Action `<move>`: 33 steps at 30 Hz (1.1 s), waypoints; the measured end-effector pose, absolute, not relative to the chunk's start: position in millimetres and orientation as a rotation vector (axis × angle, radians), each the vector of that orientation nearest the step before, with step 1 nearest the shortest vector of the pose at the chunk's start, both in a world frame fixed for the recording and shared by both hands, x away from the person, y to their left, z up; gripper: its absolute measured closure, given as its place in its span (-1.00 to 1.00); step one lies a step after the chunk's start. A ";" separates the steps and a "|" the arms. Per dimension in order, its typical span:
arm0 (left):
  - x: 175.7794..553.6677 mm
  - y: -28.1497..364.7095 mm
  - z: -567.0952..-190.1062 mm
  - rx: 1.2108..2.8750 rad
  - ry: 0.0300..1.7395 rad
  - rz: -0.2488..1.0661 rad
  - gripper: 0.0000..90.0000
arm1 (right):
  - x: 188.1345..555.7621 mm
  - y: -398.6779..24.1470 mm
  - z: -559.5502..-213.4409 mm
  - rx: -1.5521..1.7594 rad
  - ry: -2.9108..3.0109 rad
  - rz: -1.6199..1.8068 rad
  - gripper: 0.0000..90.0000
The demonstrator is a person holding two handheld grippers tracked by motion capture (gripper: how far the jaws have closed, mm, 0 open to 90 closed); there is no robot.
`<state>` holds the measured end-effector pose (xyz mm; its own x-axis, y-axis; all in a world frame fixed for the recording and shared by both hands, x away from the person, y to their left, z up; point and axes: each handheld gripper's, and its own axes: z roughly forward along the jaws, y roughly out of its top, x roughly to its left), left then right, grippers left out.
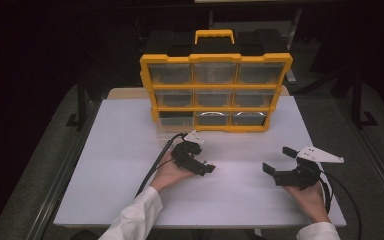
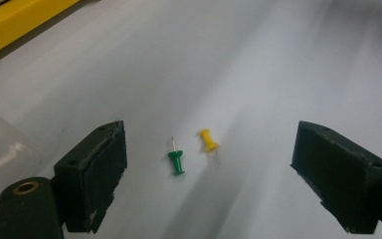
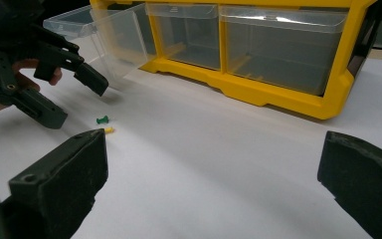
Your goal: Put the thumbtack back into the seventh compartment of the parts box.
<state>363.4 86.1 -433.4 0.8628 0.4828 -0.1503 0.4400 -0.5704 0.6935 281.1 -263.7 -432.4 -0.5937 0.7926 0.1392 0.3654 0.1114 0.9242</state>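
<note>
High view first: we see the white worktop (image 1: 130,150) with a yellow organiser (image 1: 216,92) of clear drawers standing at its far side, a yellow handle on top; the left gripper (image 1: 202,167) sits near the middle of the worktop, tipped down toward the surface, and the right gripper (image 1: 276,161) rests to its right, well apart from it, with its jaws wide and nothing between them.

From the left gripper view we see its jaws wide apart with two push pins lying on the worktop between them; the green pin (image 2: 176,160) lies just beside the yellow pin (image 2: 209,142), the two apart, and neither jaw touches either pin; so the left gripper holds nothing.

From the right gripper view we see the left gripper (image 3: 77,92) hovering over the same two pins, the green pin (image 3: 102,120) and the yellow pin (image 3: 109,130) on the bare worktop in front of the organiser (image 3: 278,94); one clear drawer (image 3: 99,35) at the organiser's bottom left is pulled out; its inside we cannot make out.

We can read no brand, label or writing on the organiser, the drawers or the grippers.
</note>
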 end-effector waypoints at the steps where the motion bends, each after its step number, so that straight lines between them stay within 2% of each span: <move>1: 363.4 86.1 -433.4 2.258 0.664 0.071 -0.68 | 281.1 -263.7 -432.4 1.127 2.005 1.482 -1.00; 3: 365.8 86.9 -435.7 2.266 0.681 0.079 -0.65 | 281.0 -264.0 -432.3 1.125 2.005 1.483 -1.00; 8: 369.0 89.8 -439.2 2.251 0.722 0.089 -0.42 | 281.3 -263.5 -433.1 1.125 2.016 1.484 -1.00; 17: 369.9 88.1 -443.7 2.280 0.753 0.129 -0.21 | 281.7 -262.9 -433.8 1.128 2.023 1.481 -1.00; 22: 369.7 87.1 -444.7 2.278 0.772 0.168 0.03 | 281.6 -263.0 -433.8 1.127 2.025 1.478 -1.00; 26: 369.1 86.2 -445.1 2.288 0.776 0.177 0.13 | 281.5 -263.5 -433.6 1.127 2.023 1.479 -1.00; 33: 364.4 81.6 -445.9 2.330 0.729 0.191 0.55 | 281.6 -263.0 -433.9 1.125 2.030 1.476 -1.00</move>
